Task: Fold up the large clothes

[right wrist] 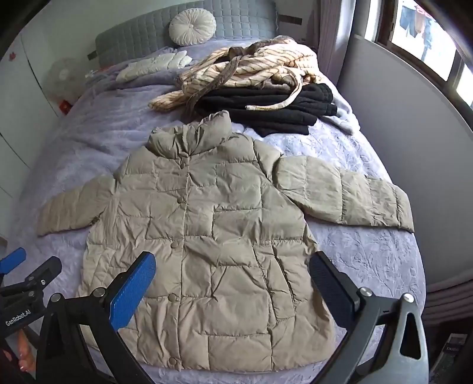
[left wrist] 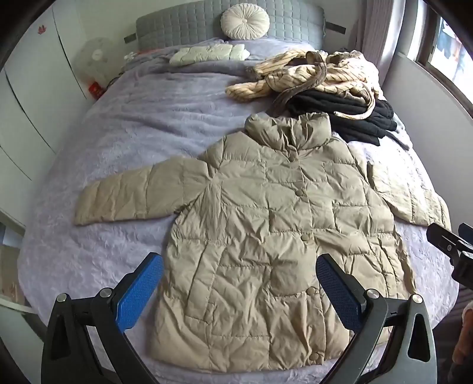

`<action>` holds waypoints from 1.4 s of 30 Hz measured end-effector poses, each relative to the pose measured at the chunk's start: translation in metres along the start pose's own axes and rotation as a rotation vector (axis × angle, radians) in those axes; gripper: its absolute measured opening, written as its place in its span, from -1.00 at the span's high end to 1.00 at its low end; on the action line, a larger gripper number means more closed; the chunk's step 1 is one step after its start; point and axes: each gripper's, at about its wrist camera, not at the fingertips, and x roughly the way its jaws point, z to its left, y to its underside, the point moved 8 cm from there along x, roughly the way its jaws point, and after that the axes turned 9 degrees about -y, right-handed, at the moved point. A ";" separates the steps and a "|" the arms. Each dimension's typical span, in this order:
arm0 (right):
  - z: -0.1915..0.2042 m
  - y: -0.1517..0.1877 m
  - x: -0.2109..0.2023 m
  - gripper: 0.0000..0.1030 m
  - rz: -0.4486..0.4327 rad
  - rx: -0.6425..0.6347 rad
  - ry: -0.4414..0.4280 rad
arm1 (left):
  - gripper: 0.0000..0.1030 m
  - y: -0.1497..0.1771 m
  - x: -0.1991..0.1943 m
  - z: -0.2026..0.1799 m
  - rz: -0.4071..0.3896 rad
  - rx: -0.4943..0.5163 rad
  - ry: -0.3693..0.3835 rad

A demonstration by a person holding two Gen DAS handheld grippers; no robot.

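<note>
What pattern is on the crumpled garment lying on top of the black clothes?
Cream with thin dark stripes; the striped garment shows best in the right wrist view.

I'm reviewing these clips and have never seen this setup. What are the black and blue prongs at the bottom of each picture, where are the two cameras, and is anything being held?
No robot here: a person carries a two-finger gripper in each hand, and each gripper has a wide-angle camera looking forward along its fingers. The prongs are those fingers, with blue pads. One picture comes from the left gripper, the other from the right gripper; each also catches a bit of the other at its edge.

Both look down on a bed with a lilac cover. A beige puffer jacket lies flat, buttoned, sleeves spread. Behind it sit a striped cream garment on folded black clothes, a pale folded item and a round cushion.

Both grippers stand wide open above the jacket's hem. Nothing is held.
</note>
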 end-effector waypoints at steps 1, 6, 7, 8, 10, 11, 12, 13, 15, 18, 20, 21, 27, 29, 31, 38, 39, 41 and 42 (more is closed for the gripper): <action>0.002 -0.001 -0.001 -1.00 -0.002 -0.003 0.005 | -1.00 -0.001 -0.001 0.001 -0.003 -0.001 0.005; 0.008 -0.005 -0.005 -1.00 -0.013 -0.009 0.024 | -1.00 -0.001 -0.001 0.000 0.001 -0.003 0.008; 0.009 -0.005 -0.006 -1.00 -0.014 -0.008 0.027 | -1.00 -0.001 -0.001 -0.001 0.000 -0.001 0.009; 0.010 -0.004 -0.005 -1.00 -0.014 -0.006 0.031 | -1.00 -0.001 0.000 -0.001 0.003 -0.001 0.011; 0.009 -0.003 -0.006 -1.00 -0.013 -0.003 0.037 | -1.00 0.001 0.001 -0.002 0.008 -0.001 0.008; 0.008 -0.003 -0.006 -1.00 -0.011 -0.002 0.039 | -1.00 0.002 0.001 -0.002 0.009 0.000 0.009; 0.008 -0.004 -0.006 -1.00 -0.010 -0.001 0.041 | -1.00 0.003 0.001 -0.003 0.009 0.001 0.008; 0.007 -0.003 -0.007 -1.00 -0.010 -0.001 0.043 | -1.00 0.003 0.002 -0.004 0.009 0.001 0.008; 0.008 -0.003 -0.007 -1.00 -0.008 0.000 0.042 | -1.00 0.005 0.002 -0.005 0.006 0.003 0.006; 0.008 -0.001 -0.006 -1.00 -0.002 0.000 0.040 | -1.00 0.004 0.001 -0.004 0.005 0.002 0.005; 0.008 0.000 -0.006 -1.00 0.000 0.002 0.037 | -1.00 0.003 0.001 -0.004 0.008 -0.001 0.006; 0.008 0.000 -0.006 -1.00 -0.001 0.002 0.038 | -1.00 0.003 0.000 -0.003 0.008 -0.001 0.007; 0.009 0.000 -0.005 -1.00 0.001 0.002 0.039 | -1.00 0.002 0.000 -0.003 0.009 0.002 0.007; 0.009 0.000 -0.005 -1.00 0.003 0.002 0.039 | -1.00 0.002 0.000 -0.003 0.010 0.003 0.008; 0.010 0.000 -0.005 -1.00 0.000 0.001 0.040 | -1.00 0.003 0.000 -0.004 0.008 0.000 0.008; 0.011 0.000 -0.004 -1.00 0.001 0.003 0.039 | -1.00 0.003 0.000 -0.004 0.008 0.002 0.008; 0.011 0.000 -0.004 -1.00 0.000 0.003 0.041 | -1.00 0.003 -0.001 -0.004 0.008 0.002 0.009; 0.011 0.001 -0.004 -1.00 0.001 0.004 0.040 | -1.00 0.003 0.000 -0.004 0.007 0.003 0.008; 0.011 0.000 -0.004 -1.00 0.001 0.004 0.041 | -1.00 0.003 0.000 -0.004 0.007 0.004 0.008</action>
